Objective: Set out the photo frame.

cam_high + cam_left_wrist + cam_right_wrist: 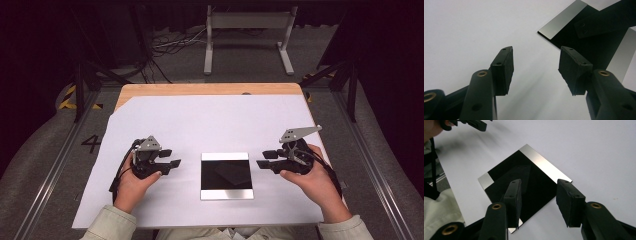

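A square mirror-like plate [226, 176] lies flat on the white sheet near the table's front; its face reflects black, with bright silvery strips along two edges. My left gripper [170, 158] rests just left of the plate, open and empty, jaws pointing right. My right gripper [266, 159] sits just right of the plate, open and empty, jaws pointing left. In the left gripper view the left gripper [535, 71] hovers over white paper with the plate's corner [596, 42] ahead at upper right. In the right gripper view the right gripper [539, 202] stands over the plate [524, 185], which mirrors its jaws.
A white sheet [210, 125] covers most of the wooden table [200, 89]. Beyond the table are a white stand frame [247, 35], cables on the floor and dark tripod legs at both sides. The person's pale sleeves [112, 225] come in at the bottom edge.
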Action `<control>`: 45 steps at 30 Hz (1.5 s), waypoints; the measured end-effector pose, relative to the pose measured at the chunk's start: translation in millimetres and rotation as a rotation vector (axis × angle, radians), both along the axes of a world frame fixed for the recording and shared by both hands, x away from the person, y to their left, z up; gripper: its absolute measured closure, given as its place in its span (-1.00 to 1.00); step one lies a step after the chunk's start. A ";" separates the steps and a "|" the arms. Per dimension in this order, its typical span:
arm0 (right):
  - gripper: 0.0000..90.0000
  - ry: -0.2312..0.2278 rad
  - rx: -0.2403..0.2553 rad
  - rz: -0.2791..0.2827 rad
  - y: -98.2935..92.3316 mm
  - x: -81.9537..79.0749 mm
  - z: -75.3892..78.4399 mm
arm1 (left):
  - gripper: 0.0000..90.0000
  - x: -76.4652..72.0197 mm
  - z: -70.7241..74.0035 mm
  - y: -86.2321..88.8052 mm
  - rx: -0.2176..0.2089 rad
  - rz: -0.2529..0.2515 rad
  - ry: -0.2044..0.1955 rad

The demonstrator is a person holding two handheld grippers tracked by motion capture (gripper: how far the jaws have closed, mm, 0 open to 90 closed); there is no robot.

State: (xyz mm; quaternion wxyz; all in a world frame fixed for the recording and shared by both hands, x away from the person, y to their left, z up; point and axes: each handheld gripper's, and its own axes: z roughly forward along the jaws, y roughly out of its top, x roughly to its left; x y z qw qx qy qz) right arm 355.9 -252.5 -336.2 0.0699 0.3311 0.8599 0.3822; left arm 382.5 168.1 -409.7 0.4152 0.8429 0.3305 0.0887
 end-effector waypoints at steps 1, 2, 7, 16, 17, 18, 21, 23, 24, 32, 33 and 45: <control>0.26 -0.002 -0.014 0.005 0.8 1.9 0.3 | 0.03 -0.4 -0.5 0.7 0.002 0.004 0.004; 0.29 0.004 -0.029 0.014 1.6 5.0 0.2 | 0.03 -0.4 -0.5 1.5 0.007 0.005 0.003; 0.28 0.034 -0.034 0.024 5.3 12.7 -1.6 | 0.03 -1.2 -1.4 5.9 0.007 0.018 0.006; 0.21 0.148 0.019 -0.002 17.5 21.7 -1.9 | 0.03 -3.7 -2.5 7.9 0.022 0.029 -0.002; 0.21 0.160 0.022 0.000 19.0 22.6 -2.1 | 0.03 -4.0 -2.5 8.4 0.017 0.030 -0.002; 0.21 0.171 0.020 0.005 21.0 23.7 -2.4 | 0.03 -4.4 -2.4 8.6 0.018 0.033 0.001; 0.22 0.182 0.007 0.010 25.5 25.9 -4.1 | 0.03 -4.7 -2.6 8.9 0.024 0.030 0.001; 0.22 0.194 -0.002 0.012 28.2 27.4 -5.7 | 0.03 -4.8 -2.7 8.5 0.022 0.029 0.001; 0.22 0.201 -0.002 0.011 29.3 28.0 -6.6 | 0.03 -4.9 -2.6 8.3 0.021 0.029 0.004; 0.29 0.288 0.010 -0.021 31.0 37.0 -13.6 | 0.03 -4.5 -3.0 7.7 0.025 0.025 0.002; 0.29 0.312 0.016 -0.030 30.8 38.5 -15.0 | 0.03 -4.5 -3.0 7.6 0.025 0.025 0.002; 0.28 0.421 0.085 -0.116 27.8 47.7 -26.3 | 0.03 -5.2 -2.4 7.4 0.024 0.025 -0.008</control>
